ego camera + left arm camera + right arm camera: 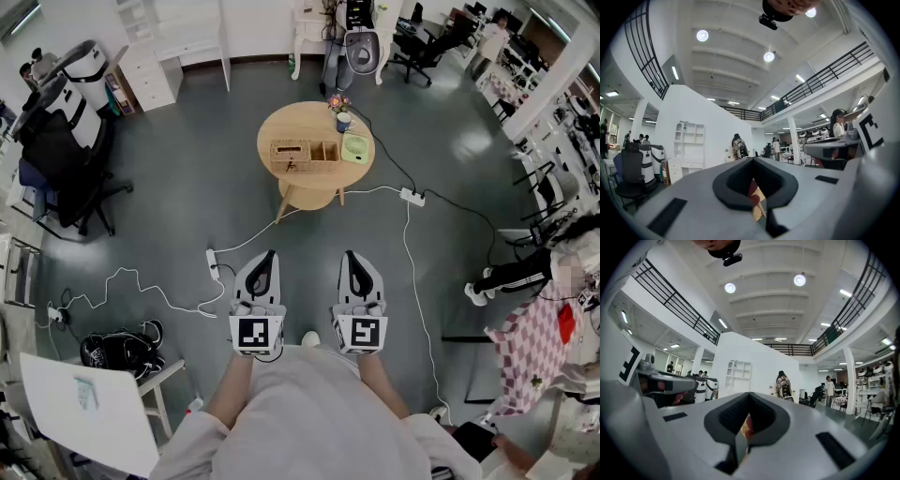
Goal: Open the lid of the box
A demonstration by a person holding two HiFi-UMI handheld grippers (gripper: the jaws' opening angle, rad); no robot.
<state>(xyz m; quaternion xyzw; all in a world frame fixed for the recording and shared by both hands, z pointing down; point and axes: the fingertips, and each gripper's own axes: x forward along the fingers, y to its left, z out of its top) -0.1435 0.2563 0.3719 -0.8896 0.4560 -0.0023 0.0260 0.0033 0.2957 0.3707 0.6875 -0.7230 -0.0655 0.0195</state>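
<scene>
My left gripper (266, 259) and right gripper (352, 259), lower centre, have fingers closed, empty; the woven wicker box (305, 156) sits on the round wooden tabletop (281, 127) above.

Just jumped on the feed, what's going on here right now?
A person stands back from the round wooden table, holding a tool in each hand. The left tool and the right tool are both held low in front of the body, pointing toward the table, with jaws together and nothing between them. The woven box sits on the table with nothing touching it, next to a small cup of flowers. Work on the lid has not begun.
</scene>
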